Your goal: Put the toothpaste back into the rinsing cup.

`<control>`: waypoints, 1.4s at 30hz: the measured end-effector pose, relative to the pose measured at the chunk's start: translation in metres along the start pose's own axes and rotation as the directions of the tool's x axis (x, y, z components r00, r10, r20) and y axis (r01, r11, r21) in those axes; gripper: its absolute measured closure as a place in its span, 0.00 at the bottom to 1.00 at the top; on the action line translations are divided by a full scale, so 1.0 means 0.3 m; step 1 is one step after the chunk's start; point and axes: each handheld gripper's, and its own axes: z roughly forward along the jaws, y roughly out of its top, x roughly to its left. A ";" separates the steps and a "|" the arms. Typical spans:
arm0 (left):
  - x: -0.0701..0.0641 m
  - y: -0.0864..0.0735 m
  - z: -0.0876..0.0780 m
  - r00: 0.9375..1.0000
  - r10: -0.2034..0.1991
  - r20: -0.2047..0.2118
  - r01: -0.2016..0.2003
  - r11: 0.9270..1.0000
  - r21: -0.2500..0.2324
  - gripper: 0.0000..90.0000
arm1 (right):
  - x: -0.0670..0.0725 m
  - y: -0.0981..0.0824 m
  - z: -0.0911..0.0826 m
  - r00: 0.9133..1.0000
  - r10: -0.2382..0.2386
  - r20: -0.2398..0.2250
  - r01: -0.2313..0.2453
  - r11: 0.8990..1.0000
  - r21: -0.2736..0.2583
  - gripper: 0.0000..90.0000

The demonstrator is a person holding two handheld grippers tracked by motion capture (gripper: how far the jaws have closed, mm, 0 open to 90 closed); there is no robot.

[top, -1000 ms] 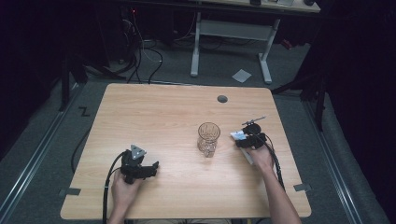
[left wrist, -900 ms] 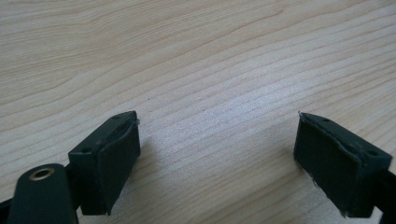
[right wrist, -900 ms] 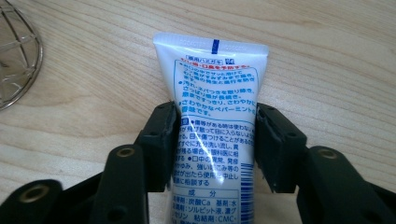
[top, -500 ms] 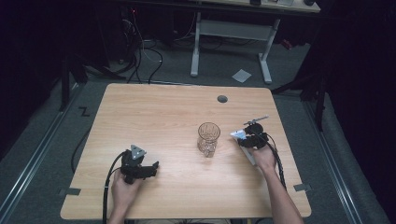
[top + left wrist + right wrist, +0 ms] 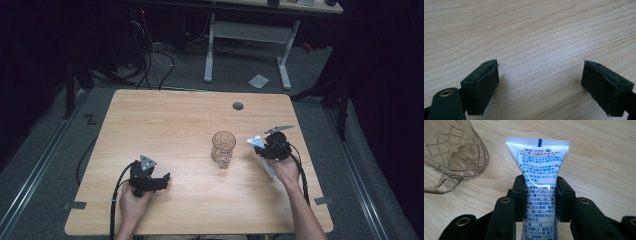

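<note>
Wooden table (image 5: 190, 125), pale grain, with a small dark round grommet (image 5: 238, 106) near its far edge. Upright near the table's middle, a clear cut-pattern glass (image 5: 223, 148) — empty as far as can be told.

Just right of the glass, held above the table: the right gripper (image 5: 261, 145), clenched on a white toothpaste tube (image 5: 256, 142). In the right gripper view, same tube (image 5: 539, 170) pinched across its body between the two black jaws, flat crimped end pointing away from the camera, blue printed text facing up. Cap end hidden below the jaws. Same view, upper left: the glass (image 5: 451, 152), close to the tube's crimped end yet apart from it, seen tilted because of the camera's angle. Right hand (image 5: 285, 169) wrapped round the gripper's handle, cable trailing back along the forearm.

Toward the near left of the table, well apart from the glass: the left gripper (image 5: 159, 181), low over the wood, gripped by the left hand (image 5: 131, 199), grey three-cornered plate on top, cable looping off toward the table's near edge. In the left gripper view, jaws spread wide — released, nothing between the pads (image 5: 484, 86) but bare table (image 5: 536, 50). Whether the pads touch the wood, hard to tell.

Beyond the table: grey carpeted floor (image 5: 190, 75), white desk legs (image 5: 247, 47), tangled cables (image 5: 150, 50), a scrap of paper (image 5: 258, 80) on the floor.
</note>
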 end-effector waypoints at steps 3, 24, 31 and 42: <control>0.000 0.000 0.000 1.000 0.000 0.000 0.000 1.000 0.000 0.16 | 0.005 -0.002 -0.025 1.000 -0.007 -0.005 0.007 1.000 -0.028 0.74; 0.000 0.000 0.000 1.000 0.000 -0.001 0.000 1.000 0.000 0.16 | 0.073 -0.018 -0.168 0.997 -0.050 -0.053 0.038 0.977 -0.211 0.74; 0.000 0.000 0.000 1.000 0.000 -0.001 0.000 1.000 0.000 0.16 | 0.106 -0.019 -0.203 0.994 -0.072 -0.085 0.047 0.962 -0.269 0.74; 0.000 0.000 0.000 1.000 0.000 -0.001 0.000 1.000 0.000 0.16 | 0.141 -0.010 -0.236 0.988 -0.085 -0.127 0.039 0.943 -0.330 0.74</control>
